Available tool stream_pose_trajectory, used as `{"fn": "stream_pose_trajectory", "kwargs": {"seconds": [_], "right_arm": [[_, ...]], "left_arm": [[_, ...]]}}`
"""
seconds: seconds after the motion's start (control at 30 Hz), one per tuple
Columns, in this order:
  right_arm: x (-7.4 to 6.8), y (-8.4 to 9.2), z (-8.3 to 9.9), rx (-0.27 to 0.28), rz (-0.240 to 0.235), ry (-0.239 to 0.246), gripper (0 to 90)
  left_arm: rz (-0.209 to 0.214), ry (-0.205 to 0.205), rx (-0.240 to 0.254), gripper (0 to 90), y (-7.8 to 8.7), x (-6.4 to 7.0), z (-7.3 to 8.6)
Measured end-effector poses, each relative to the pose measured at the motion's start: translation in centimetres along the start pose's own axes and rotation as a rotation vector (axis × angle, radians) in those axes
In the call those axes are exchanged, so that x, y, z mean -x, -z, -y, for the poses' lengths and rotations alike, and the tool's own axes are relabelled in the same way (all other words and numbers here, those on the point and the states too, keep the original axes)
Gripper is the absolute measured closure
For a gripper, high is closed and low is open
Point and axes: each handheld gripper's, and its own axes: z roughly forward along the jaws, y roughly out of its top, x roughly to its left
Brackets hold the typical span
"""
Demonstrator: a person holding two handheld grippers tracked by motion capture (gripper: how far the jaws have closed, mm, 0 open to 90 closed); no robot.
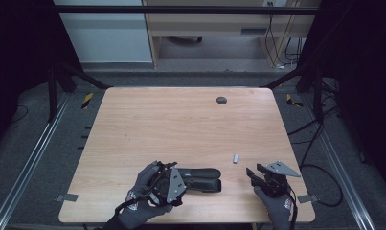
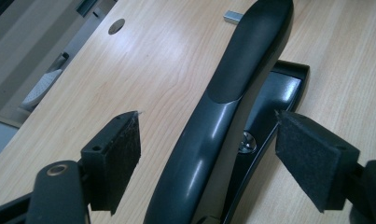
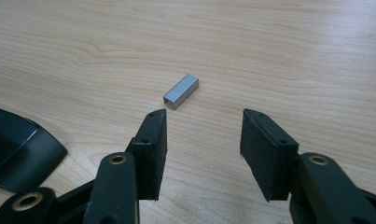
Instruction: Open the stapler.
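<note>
Two hand-held grippers over a wooden table (image 1: 181, 120), near its front edge. At left, left gripper (image 2: 208, 140) with jaws spread wide, straddling a black stapler (image 2: 232, 93) without pressing it. Further right, staple block (image 3: 181, 91) lying flat on the wood. At right, right gripper (image 3: 203, 149) open, just short of the block.

In the high view, the left hand-held gripper (image 1: 178, 179) covers the near end of the black stapler (image 1: 202, 178), and the small metal block (image 1: 235, 158) is too tiny to read there. In the left gripper view, the stapler's near end runs off the bottom edge and its top arm hides part of the block (image 2: 232, 17). In the right gripper view, the stapler (image 3: 17, 151) is cut by the left edge.
</note>
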Motion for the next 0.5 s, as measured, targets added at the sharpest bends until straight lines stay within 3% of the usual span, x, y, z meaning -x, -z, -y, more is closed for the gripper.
{"fn": "stream_pose_trajectory", "kwargs": {"seconds": [0.5], "right_arm": [[-0.1,-0.3,0.1,-0.005,-0.009,-0.003,52.9]], "left_arm": [[0.003,-0.071,-0.011,21.5,-1.1,0.9,-1.3]]}}
